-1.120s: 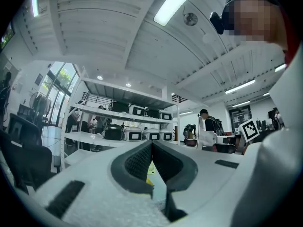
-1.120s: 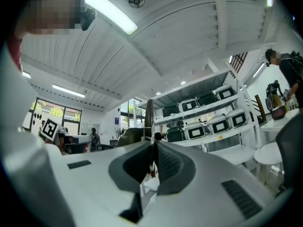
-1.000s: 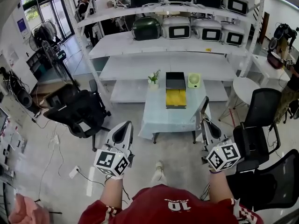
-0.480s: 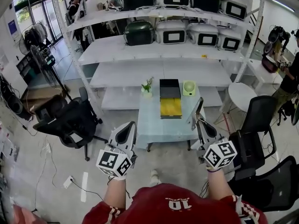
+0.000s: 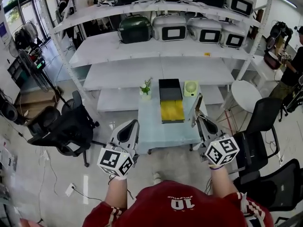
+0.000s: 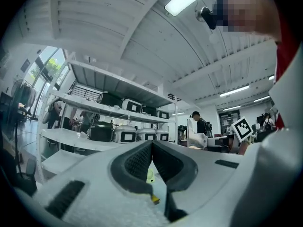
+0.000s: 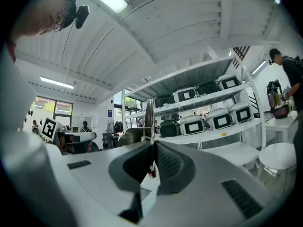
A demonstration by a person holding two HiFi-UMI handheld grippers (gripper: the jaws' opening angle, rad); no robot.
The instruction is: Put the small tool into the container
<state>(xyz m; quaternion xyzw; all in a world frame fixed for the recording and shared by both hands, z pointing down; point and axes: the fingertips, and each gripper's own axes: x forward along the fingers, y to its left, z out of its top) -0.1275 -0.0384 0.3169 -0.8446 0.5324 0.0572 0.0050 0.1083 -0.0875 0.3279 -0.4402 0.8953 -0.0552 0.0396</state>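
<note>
In the head view, a black container with a yellow tray (image 5: 171,101) lies on a small pale-blue table (image 5: 152,126) ahead. My right gripper (image 5: 198,119) is shut on the small tool (image 5: 196,109), a thin metal blade that sticks up from the jaws at the table's right side. In the right gripper view the small tool (image 7: 149,119) rises straight out of the closed right gripper (image 7: 152,144). My left gripper (image 5: 134,122) hovers by the table's near left corner. In the left gripper view the left gripper (image 6: 151,143) has its jaws together with nothing between them.
A small potted plant (image 5: 145,89) and a light-green object (image 5: 190,87) stand on the table beside the container. White shelves with rice cookers (image 5: 170,30) rise behind. Black office chairs stand at the left (image 5: 64,126) and at the right (image 5: 258,138). People stand at the room's edges.
The view has moved forward, and the table and shelves are nearer. Both grippers now reach the table's near edge, the right one still holding the tool upright.
</note>
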